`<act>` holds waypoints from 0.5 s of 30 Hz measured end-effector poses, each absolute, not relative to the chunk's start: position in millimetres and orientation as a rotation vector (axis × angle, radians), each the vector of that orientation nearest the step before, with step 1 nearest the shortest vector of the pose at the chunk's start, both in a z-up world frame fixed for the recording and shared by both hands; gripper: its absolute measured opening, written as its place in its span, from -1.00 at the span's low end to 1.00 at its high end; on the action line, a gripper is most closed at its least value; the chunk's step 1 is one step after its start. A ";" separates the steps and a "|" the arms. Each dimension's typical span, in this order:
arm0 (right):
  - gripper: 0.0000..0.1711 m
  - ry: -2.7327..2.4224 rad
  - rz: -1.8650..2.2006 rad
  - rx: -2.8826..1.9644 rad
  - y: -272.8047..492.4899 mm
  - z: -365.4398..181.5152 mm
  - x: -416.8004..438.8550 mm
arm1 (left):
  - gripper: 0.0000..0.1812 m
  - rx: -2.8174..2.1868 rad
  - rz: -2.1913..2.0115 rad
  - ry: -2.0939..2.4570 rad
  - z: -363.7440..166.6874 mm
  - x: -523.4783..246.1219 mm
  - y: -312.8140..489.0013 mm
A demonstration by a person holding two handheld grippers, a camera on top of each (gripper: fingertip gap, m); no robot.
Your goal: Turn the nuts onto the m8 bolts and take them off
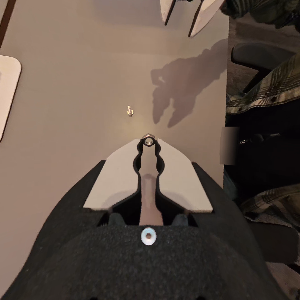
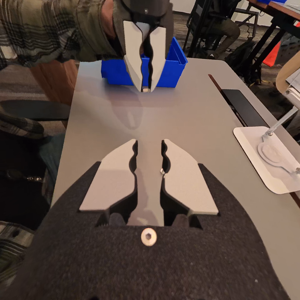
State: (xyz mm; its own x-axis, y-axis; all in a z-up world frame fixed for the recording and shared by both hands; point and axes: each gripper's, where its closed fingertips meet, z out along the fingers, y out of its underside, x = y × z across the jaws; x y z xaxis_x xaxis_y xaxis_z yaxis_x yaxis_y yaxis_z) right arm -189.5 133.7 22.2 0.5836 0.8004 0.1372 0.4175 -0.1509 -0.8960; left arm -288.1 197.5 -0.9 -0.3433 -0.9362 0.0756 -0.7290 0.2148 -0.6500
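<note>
Left tongs [image 1: 148, 141] clenched on 1 nut [image 1: 148, 140], hole facing the camera for threading; right tongs [image 2: 149, 142] released above the grey bench [image 2: 186, 103], bolt [image 1: 130, 111] standing head-down nearby, awaiting pickup.

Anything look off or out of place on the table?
Nothing damaged or spilled. The left gripper pinches a nut at its fingertips; the bolt stands alone, head down, on the table. The right gripper is open and empty.
</note>
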 end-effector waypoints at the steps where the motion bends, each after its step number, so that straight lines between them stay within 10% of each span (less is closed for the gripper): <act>1: -0.69 -1.029 0.442 -1.760 133.9 21.6 -191.7 | -0.85 -1.561 -0.892 2.170 -0.7 -287.0 195.5; 15: -0.74 -1.513 0.253 -1.554 143.1 17.6 -227.8 | -0.85 -1.573 -1.095 2.326 5.4 -263.8 166.3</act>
